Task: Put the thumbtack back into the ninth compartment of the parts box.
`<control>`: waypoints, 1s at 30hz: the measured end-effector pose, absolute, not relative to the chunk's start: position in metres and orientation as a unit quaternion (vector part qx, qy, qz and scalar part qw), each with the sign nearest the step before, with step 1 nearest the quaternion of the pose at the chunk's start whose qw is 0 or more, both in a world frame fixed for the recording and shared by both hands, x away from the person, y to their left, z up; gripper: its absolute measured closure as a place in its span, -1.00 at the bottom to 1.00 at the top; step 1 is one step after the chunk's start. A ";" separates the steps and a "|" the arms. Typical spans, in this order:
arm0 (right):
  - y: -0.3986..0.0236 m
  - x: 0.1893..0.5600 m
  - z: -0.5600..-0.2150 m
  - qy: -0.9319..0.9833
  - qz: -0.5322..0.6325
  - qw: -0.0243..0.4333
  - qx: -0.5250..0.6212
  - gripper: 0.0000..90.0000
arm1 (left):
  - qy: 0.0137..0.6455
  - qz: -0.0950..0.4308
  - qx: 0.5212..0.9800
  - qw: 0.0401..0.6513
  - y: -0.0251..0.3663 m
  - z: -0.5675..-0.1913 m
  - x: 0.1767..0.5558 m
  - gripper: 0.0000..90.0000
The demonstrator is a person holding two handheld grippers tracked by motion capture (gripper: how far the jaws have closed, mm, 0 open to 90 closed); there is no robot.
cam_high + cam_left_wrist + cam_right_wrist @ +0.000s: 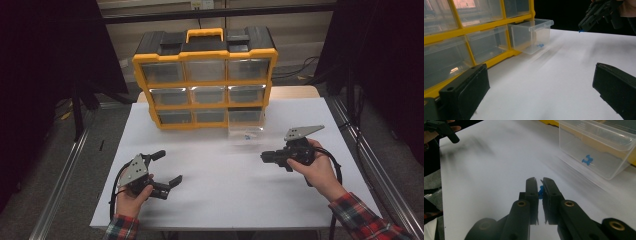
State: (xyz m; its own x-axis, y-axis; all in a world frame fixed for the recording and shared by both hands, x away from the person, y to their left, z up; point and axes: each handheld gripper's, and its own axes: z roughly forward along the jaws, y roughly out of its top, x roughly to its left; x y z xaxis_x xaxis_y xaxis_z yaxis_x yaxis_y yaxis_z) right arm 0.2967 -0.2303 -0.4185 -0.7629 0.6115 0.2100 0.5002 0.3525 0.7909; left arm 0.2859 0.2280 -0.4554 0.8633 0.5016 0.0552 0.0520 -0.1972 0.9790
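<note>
Pushpin point(540, 191), a small blue one, sits pinched between the two black jaws of the right claw point(538, 185), which are nearly together and clamped on it; from the left claw's camera the same blue speck shows at the tip of that claw point(581, 30). In the high view the right claw point(265, 157) hangs over the desk point(220, 200) at about 3 o'clock from the desk's middle, jaws pointing toward 9 o'clock, held in the right hand point(315, 167).

Just toward 12 o'clock from it stands a clear plastic drawer point(245, 131), pulled out of the yellow parts cabinet point(205, 80) and resting on the desk against the cabinet's lower right corner. A second blue pushpin point(587, 160) lies on the drawer's floor. The drawer's open rim faces up.

Between the drawer and the near edge of the desk the white top lies bare and wide.

The left claw point(167, 170) rests at about 8 o'clock, near the front left edge, its jaws wide apart with nothing between them, gripped by the left hand point(131, 197).
</note>
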 end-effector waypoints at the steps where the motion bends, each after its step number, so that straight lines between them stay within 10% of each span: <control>1: -0.230 0.297 -0.418 0.821 0.457 0.060 0.338 0.88 | 0.185 0.185 0.751 0.607 0.228 -0.455 0.286 -0.99; 30: -0.227 0.309 -0.404 0.817 0.464 0.065 0.335 0.88 | 0.188 0.181 0.744 0.615 0.228 -0.455 0.285 -0.99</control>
State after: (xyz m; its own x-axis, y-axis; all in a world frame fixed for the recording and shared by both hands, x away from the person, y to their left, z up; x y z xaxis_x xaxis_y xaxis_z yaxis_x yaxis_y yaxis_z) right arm 0.3091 -0.2265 -0.4039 -0.7666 0.6086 0.2049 0.4874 0.3437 0.8027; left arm 0.2854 0.2277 -0.4552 0.8637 0.5026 0.0373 0.0577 -0.1721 0.9834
